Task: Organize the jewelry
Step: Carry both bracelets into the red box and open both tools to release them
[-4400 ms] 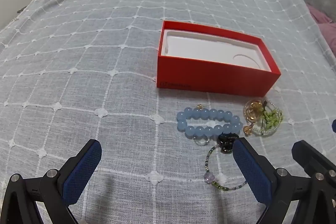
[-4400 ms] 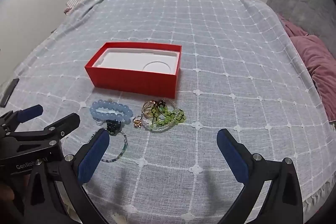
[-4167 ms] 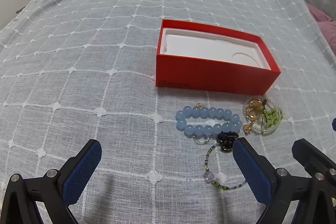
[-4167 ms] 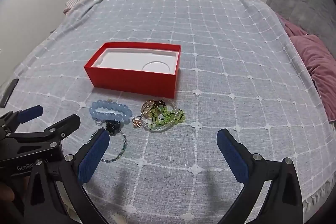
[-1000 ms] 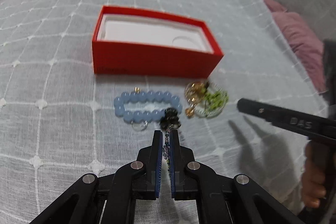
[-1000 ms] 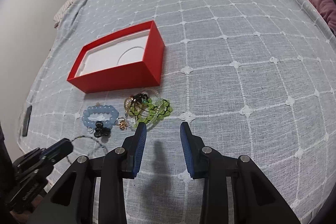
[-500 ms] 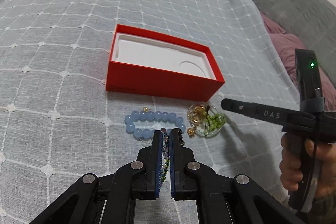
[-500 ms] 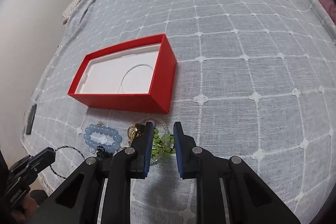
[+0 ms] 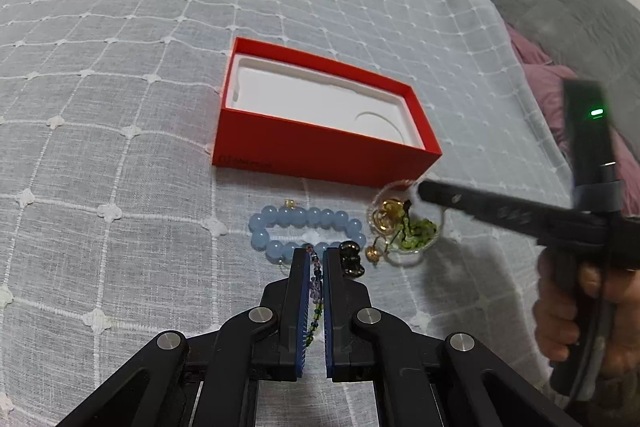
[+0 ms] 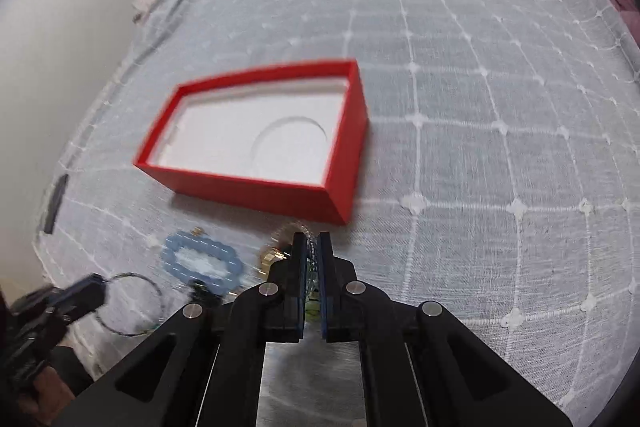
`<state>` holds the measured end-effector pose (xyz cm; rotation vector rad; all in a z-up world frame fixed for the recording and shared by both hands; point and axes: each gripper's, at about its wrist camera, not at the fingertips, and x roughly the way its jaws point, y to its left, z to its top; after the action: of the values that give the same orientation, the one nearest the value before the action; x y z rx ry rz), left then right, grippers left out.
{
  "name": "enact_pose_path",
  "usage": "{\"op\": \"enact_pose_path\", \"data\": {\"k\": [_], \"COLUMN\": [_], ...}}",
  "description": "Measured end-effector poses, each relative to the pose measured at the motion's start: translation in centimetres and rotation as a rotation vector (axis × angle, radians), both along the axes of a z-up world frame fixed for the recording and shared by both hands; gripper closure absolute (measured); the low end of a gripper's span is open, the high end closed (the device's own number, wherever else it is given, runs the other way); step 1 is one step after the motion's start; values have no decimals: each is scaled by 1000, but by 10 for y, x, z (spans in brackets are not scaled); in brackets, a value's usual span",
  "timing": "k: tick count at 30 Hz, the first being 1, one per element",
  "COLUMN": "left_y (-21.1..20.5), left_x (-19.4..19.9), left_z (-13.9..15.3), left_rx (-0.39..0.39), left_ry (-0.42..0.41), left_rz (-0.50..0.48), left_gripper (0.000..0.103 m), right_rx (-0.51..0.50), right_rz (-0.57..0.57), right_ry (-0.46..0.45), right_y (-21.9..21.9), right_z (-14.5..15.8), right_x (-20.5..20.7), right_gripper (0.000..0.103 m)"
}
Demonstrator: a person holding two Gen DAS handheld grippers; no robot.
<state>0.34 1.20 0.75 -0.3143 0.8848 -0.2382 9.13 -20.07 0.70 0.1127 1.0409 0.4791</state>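
Observation:
An open red box with a white insert lies on the bed; it also shows in the right wrist view. In front of it lie a blue bead bracelet, also blurred in the right wrist view, and a tangle of green and clear beads with a gold piece. My left gripper is shut on a thin beaded strand with a black charm, lifted a little. My right gripper is shut on the green bead bracelet, just in front of the box.
The bed cover is a grey-blue cloth with a white grid. A grey pillow and a pink one lie at the right. A dark flat object lies near the bed's left edge.
Both grippers have closed from wide open. The left took hold of the thin strand and lifted it. The right closed on the green beads and moved in towards the box.

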Motion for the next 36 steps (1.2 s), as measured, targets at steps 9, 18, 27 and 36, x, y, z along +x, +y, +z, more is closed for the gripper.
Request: {"op": "enact_pose_path", "data": {"k": [9,18,27,36], "left_y": [3,15,20,12], "left_x": [-2,7,25,77], "left_z": [7,21,36,63], "left_rx": [-26,-58,-137,-207], "left_ry": [-30,-77,-86,-118], "left_rz": [1,24,5,-40], "left_gripper": [102,102,102,102], "right_rx": [146,119,124,160], "right_rz": [57,78,60,-3], "right_ry": [3,-96,-111,-116], "right_y": [7,18,18,21], "right_z": [15,45,55,65], "right_x": [-12,-22,-17,14], "right_gripper": [98,98,98,98]}}
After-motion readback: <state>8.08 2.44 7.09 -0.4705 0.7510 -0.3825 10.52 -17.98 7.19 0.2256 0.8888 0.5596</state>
